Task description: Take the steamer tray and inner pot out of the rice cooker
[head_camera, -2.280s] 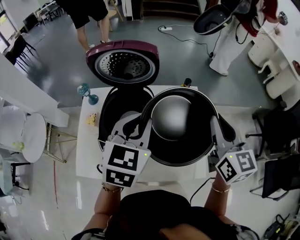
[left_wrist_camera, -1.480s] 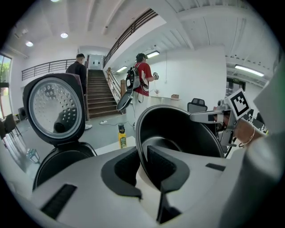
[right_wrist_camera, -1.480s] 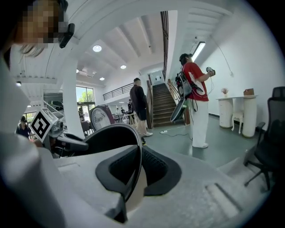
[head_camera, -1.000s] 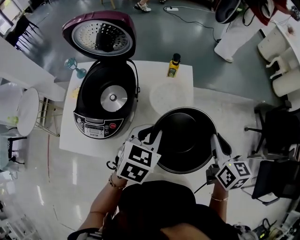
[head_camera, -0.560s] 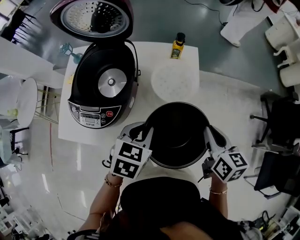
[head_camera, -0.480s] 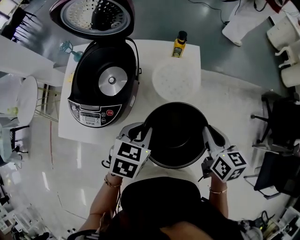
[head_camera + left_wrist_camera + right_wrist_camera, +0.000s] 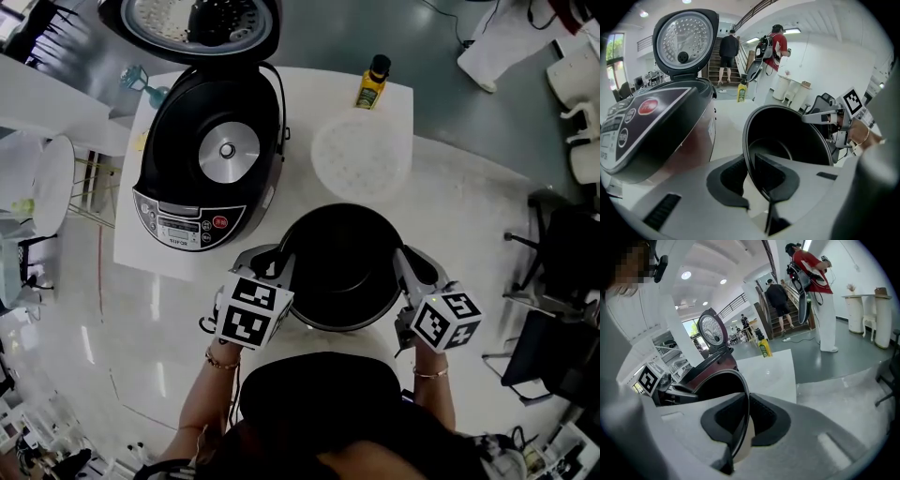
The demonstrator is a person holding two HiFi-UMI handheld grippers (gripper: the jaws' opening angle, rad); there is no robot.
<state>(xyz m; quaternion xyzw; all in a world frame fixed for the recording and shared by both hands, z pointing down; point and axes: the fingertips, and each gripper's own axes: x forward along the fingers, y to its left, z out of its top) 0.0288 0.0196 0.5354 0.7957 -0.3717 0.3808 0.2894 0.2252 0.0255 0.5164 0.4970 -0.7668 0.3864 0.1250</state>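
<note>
The left gripper (image 7: 750, 176) has its fingers (image 7: 726, 180) nearly together, clamped on the rim of the pot (image 7: 342, 262). The right gripper (image 7: 743, 423) fingers (image 7: 764, 420) pinch the opposite rim the same way. Both grippers slope downward, facing each other across the pot. The pot is out of the cooker (image 7: 211, 155), to its right and nearer the person, at the table (image 7: 300, 112) edge, possibly not resting on it. The tray (image 7: 359, 155) lies right of the cooker.

White table (image 7: 298, 98) carries: rice cooker (image 7: 208, 173), steamer tray (image 7: 361, 169), yellow bottle (image 7: 372, 84).
</note>
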